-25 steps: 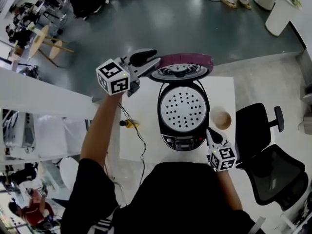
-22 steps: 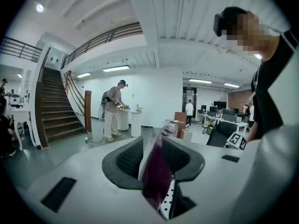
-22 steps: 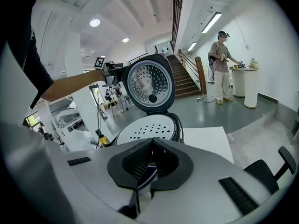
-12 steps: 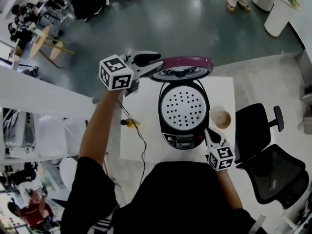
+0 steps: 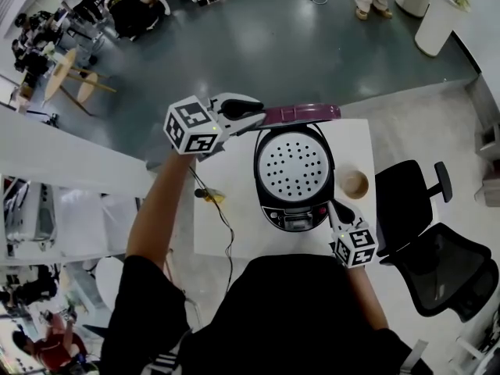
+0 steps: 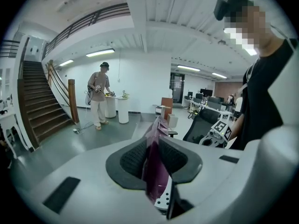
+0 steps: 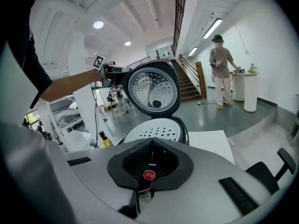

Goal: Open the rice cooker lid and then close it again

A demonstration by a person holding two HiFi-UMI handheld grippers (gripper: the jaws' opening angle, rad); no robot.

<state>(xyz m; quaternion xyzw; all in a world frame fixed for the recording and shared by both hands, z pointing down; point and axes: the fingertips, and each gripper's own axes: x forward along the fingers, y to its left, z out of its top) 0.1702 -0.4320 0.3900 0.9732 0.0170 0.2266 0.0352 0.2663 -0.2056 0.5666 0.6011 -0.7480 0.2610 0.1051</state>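
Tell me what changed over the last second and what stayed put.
The left gripper, its jaws just closing, clamped onto the lid at its rim and swung it forward, from tilted back to nearly upright. The right gripper stayed shut at the front of the cooker. The cooker and the cup did not move.

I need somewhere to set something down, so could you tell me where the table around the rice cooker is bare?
The table is bare left of the rice cooker, between it and the small bottle, and at the far right corner behind the cup. The near right is crowded by cup and right gripper.
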